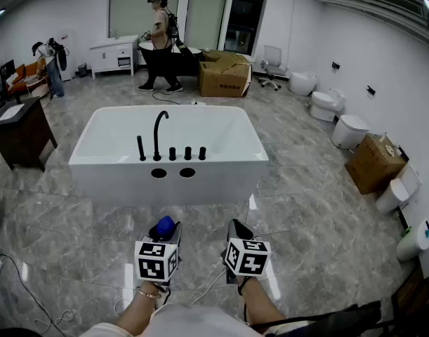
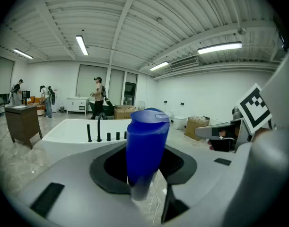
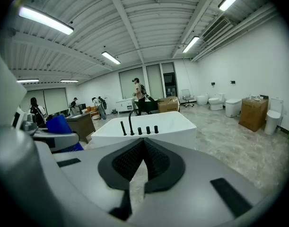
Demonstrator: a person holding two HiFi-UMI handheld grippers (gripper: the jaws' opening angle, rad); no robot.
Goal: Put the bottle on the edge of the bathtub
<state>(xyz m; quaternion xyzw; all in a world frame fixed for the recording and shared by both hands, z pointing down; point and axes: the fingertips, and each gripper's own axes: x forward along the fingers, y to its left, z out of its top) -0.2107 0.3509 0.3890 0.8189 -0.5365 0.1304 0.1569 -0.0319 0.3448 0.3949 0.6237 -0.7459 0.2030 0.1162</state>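
- Left gripper view: the left gripper [image 1: 163, 239] is clamped on the blue bottle [image 2: 146, 145]. Its pads sit on either side of the lower body, and the bottle stands upright with the flip cap on top.
- The right gripper [image 3: 143, 162] has its jaws pressed together with nothing between them. It is level with the left one and just to its right.
- We read the step as carry and approach. The bottle is in the air over the marble floor [image 1: 305, 237], short of the white bathtub [image 1: 221, 181], so it isn't placed yet.
- For the next move we go forward and lift above rim height. We then set the base flat on the near ledge and open the jaws only once it's seated.
- The near ledge holds the black faucet [image 1: 158, 133] and a row of black tap fittings [image 1: 187, 153]. The bare rim to either side looks like the safer landing spot.
- The rim is narrow and the bottle is tall, so we'd expect it to tip if it's released while tilted.
- We can't see a label or brand on the bottle from here.
- Print on the cardboard box [image 1: 225, 76] beyond the tub is too small to read.
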